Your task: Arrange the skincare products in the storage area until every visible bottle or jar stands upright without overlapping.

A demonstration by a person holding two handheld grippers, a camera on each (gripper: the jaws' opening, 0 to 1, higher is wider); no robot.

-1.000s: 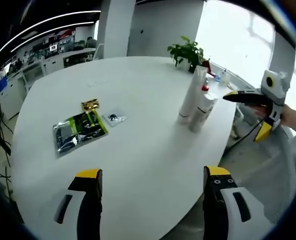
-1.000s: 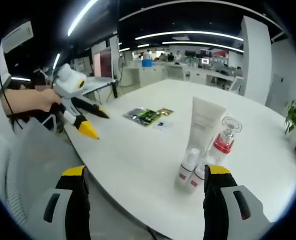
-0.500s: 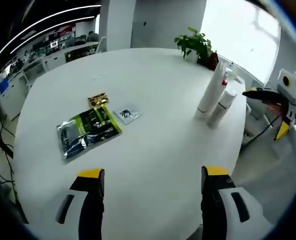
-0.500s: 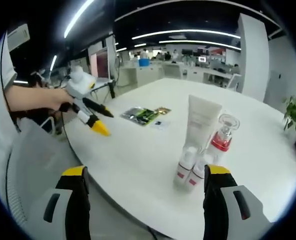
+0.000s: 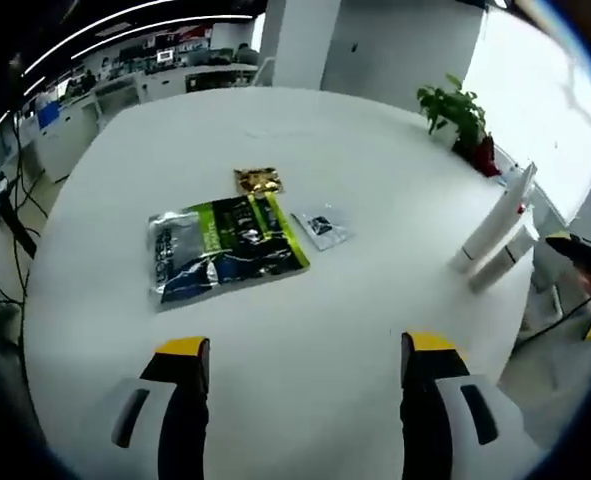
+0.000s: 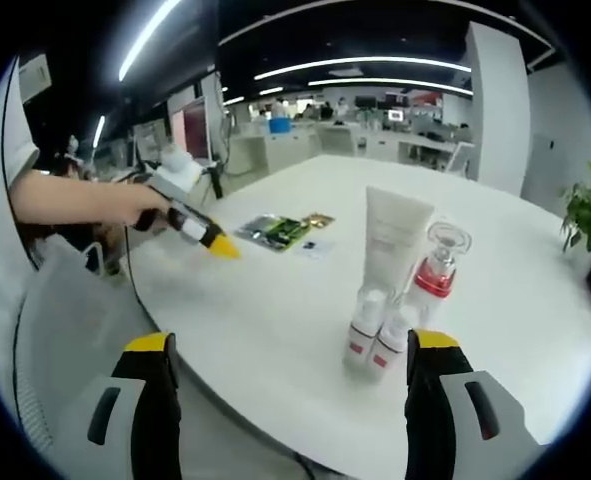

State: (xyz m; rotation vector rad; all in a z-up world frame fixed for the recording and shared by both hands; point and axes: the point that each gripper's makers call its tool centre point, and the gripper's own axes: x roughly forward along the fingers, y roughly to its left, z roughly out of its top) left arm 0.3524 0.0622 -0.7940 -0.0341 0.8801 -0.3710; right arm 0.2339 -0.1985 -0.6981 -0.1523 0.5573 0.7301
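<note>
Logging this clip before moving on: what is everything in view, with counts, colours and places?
Round white table: one, holds everything below.
Tall white squeeze tube: one, upright, near the table edge.
Small white bottles with red labels: two, upright, in front of the tube.
Clear bottle with red collar: one, upright, beside the tube.
Green and black foil pouch: one, lying flat mid-table.
Small gold packet: one, just beyond the pouch.
Small clear sachet: one, beside the pouch.
Potted green plant: one, far table edge.
Left gripper: jaws open, yellow-tipped.
Right gripper: jaws open, yellow-tipped.
</note>
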